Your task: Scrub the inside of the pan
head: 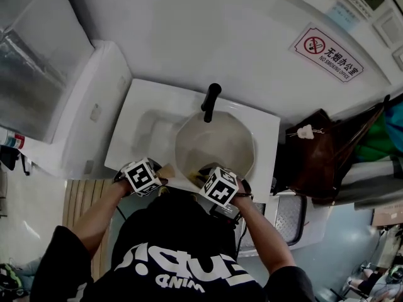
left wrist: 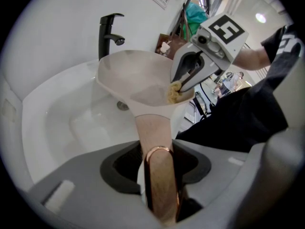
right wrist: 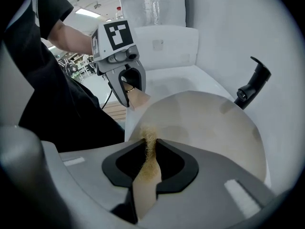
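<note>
- Clamping the pan's [head: 214, 145] tan handle [left wrist: 155, 130] in the left gripper [left wrist: 159, 162] — jaws pressed onto it.
- Pinching a fibrous yellow scrubber [right wrist: 148, 141] in the right gripper [right wrist: 148, 152] — tuft against the pan's inner near wall.
- Holding the pan over the white sink [head: 143, 126], near the black faucet [head: 211, 100].

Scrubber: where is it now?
The scrubber sits low centre in the right gripper view, pinched in the right gripper, against the pan's near inside wall.

Left gripper [left wrist: 159, 160] clamped on pan handle [left wrist: 152, 130], right gripper [right wrist: 151, 152] pinching scrubber [right wrist: 149, 140], both held close together
</note>
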Available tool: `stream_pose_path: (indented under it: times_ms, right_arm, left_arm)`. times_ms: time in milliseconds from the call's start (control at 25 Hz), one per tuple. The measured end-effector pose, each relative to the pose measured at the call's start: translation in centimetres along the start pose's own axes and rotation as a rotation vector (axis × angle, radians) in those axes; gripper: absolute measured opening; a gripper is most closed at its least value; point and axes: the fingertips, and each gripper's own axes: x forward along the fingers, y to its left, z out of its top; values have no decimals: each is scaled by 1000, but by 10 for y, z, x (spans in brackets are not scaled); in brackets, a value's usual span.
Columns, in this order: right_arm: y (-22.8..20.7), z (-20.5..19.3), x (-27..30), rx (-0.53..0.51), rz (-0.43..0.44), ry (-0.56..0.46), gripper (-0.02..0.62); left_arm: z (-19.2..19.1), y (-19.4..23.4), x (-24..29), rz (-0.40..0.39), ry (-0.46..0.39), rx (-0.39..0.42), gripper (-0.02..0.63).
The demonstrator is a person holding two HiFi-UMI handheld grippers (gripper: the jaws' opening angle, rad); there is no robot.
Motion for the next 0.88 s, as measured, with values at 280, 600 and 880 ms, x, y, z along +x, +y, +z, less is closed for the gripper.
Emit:
stream_pose_path:
  times_ms: [280,600,880]
  right_arm:
    - [-15,25,29,10,35,6,71]
    - [-37,39,54,38,36,30,71]
    - [-72,39,68,101,-47,17,71]
  left_arm:
    - [-2,0,1,0,5,-6,172]
    - [-3,1,1,0,6,-7,172]
    - [0,-2,1,-14,1,0,172]
